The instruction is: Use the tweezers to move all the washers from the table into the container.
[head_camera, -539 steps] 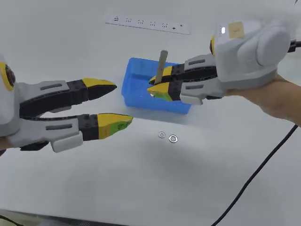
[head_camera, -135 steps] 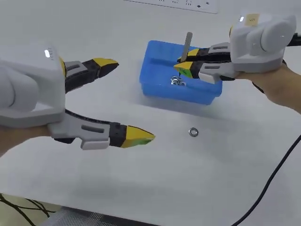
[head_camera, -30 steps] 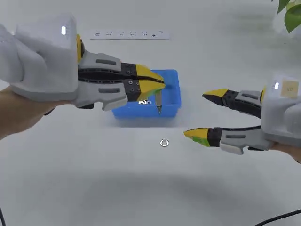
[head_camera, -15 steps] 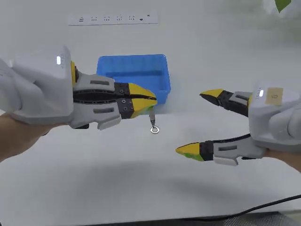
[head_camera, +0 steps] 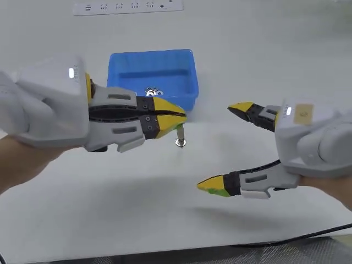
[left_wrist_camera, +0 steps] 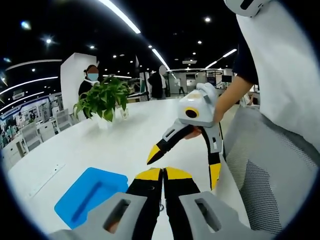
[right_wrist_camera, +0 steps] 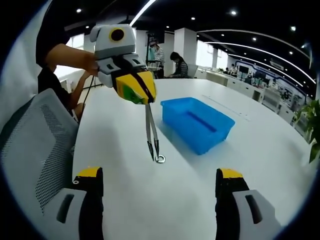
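Note:
My left gripper point(head_camera: 179, 116) is shut on a pair of metal tweezers point(head_camera: 179, 133) that point down at a steel washer point(head_camera: 180, 143) lying on the white table. The right gripper view shows the tweezers point(right_wrist_camera: 151, 131) with their tips at the washer point(right_wrist_camera: 160, 159), below the left gripper point(right_wrist_camera: 134, 87). Whether the tips pinch the washer is not clear. Just behind stands the blue container point(head_camera: 151, 54), with several washers point(head_camera: 153, 92) inside. My right gripper point(head_camera: 223, 146) is open and holds nothing, to the right of the washer.
A white power strip point(head_camera: 127, 7) lies at the table's far edge. A black cable point(head_camera: 311, 234) runs along the near right edge. A mesh chair point(right_wrist_camera: 35, 150) stands beside the table, and a potted plant point(left_wrist_camera: 102, 100) sits further along it.
The tweezers have passed from my right gripper to my left, and the right has opened. In the last second the left lowered the tweezers from beside the container to the one washer on the table.

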The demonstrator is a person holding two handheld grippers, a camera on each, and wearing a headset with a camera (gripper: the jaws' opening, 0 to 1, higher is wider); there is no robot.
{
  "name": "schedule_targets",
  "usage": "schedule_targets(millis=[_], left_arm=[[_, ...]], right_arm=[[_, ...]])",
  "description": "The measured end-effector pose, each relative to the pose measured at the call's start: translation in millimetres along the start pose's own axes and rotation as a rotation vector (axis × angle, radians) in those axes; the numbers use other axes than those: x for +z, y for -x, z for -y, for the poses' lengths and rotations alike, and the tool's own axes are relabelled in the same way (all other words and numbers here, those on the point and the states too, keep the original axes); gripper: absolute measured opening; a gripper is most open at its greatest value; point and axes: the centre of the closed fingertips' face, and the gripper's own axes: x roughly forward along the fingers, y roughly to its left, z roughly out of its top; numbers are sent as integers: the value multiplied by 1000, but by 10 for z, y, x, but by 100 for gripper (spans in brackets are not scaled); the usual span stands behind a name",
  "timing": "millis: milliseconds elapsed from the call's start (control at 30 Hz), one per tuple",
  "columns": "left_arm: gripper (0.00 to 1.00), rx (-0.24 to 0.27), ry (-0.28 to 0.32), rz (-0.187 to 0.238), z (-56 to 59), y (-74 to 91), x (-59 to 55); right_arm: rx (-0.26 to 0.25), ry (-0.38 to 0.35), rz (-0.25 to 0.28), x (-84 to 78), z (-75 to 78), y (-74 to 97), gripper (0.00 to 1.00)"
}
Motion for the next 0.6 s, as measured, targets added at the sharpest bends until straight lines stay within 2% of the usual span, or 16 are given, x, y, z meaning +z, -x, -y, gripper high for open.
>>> schedule_targets(millis=[167, 400, 600], left_arm=[[4, -4, 3, -1, -1, -44, -15], [4, 2, 3, -24, -25, -38, -22], [4, -2, 26, -67, -72, -31, -30]], right_arm=[[11, -22, 9, -2, -12, -9, 93], [34, -29, 12, -8, -67, -38, 92], [81, -18, 15, 54, -121, -127, 81]])
